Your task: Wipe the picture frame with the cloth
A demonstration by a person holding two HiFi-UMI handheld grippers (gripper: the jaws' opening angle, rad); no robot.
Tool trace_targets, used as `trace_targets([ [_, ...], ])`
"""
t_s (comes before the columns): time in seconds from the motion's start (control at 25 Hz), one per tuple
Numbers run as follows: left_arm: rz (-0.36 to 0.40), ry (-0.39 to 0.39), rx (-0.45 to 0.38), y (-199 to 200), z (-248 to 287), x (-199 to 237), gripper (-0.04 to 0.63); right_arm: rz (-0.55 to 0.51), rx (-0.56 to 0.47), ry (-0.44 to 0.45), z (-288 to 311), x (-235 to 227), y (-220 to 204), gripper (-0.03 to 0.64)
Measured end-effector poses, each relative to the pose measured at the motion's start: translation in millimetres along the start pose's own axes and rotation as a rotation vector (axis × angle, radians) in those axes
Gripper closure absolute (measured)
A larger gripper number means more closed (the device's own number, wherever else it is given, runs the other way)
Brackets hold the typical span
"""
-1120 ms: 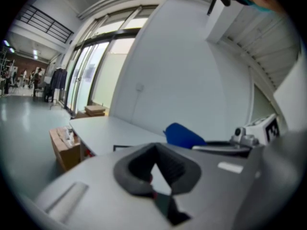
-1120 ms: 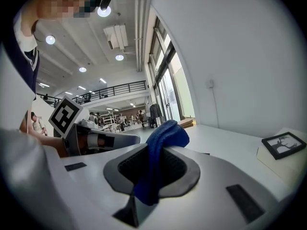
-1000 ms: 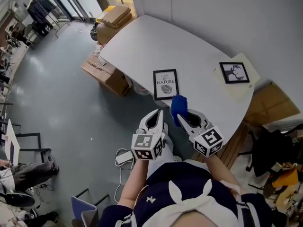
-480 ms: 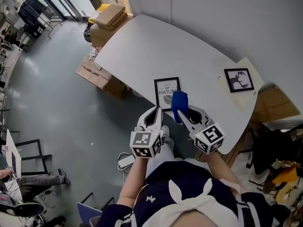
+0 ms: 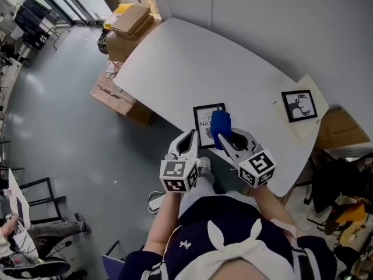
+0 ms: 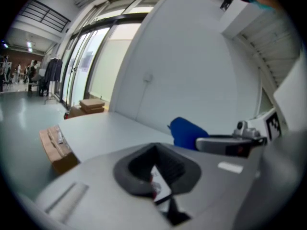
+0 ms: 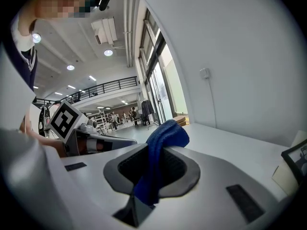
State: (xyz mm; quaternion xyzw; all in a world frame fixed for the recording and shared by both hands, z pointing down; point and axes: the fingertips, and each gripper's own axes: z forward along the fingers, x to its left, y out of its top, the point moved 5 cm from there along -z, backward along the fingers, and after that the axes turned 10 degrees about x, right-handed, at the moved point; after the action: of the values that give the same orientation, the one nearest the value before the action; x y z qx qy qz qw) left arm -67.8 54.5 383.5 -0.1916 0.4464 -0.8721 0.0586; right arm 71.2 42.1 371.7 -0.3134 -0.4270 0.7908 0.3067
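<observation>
A black picture frame (image 5: 204, 125) with a "NATURE" print lies near the front edge of the white table (image 5: 233, 69). My right gripper (image 5: 222, 137) is shut on a blue cloth (image 5: 220, 126), which hangs over the frame's right part and hides it. In the right gripper view the cloth (image 7: 166, 136) bulges up out of the right gripper (image 7: 152, 176). My left gripper (image 5: 190, 135) is shut and holds nothing, just left of the frame at the table's edge. From the left gripper (image 6: 156, 150) view, the cloth (image 6: 187, 132) shows ahead to the right.
A second black frame (image 5: 301, 105) lies on a beige sheet (image 5: 294, 124) at the table's right end. Cardboard boxes (image 5: 130, 20) stand beyond the far left corner, with more (image 5: 113, 93) on the floor beside the table. A power strip (image 5: 155, 200) lies on the floor by my feet.
Both grippers have come forward toward the table. The cloth, earlier just short of the frame, now overlaps the frame's right side.
</observation>
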Motion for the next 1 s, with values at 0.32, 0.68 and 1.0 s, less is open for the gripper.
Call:
trace_targets([
  [0.32, 0.016, -0.025, 0.036, 11.4, 24.1, 22.7, 0.591, 0.008, 0.032, -0.001, 34.8, -16.0, 8.8, 0.555],
  [0.68, 0.023, -0.055, 0.079, 7.7, 44.5, 38.2, 0.592, 0.019, 0.05, -0.024, 64.4, -32.6, 16.0, 0.555],
  [1.0, -0.003, -0.063, 0.128, -10.9, 62.6, 45.1, 0.592, 0.027, 0.084, -0.018, 85.8, -43.6, 9.3, 0.555],
])
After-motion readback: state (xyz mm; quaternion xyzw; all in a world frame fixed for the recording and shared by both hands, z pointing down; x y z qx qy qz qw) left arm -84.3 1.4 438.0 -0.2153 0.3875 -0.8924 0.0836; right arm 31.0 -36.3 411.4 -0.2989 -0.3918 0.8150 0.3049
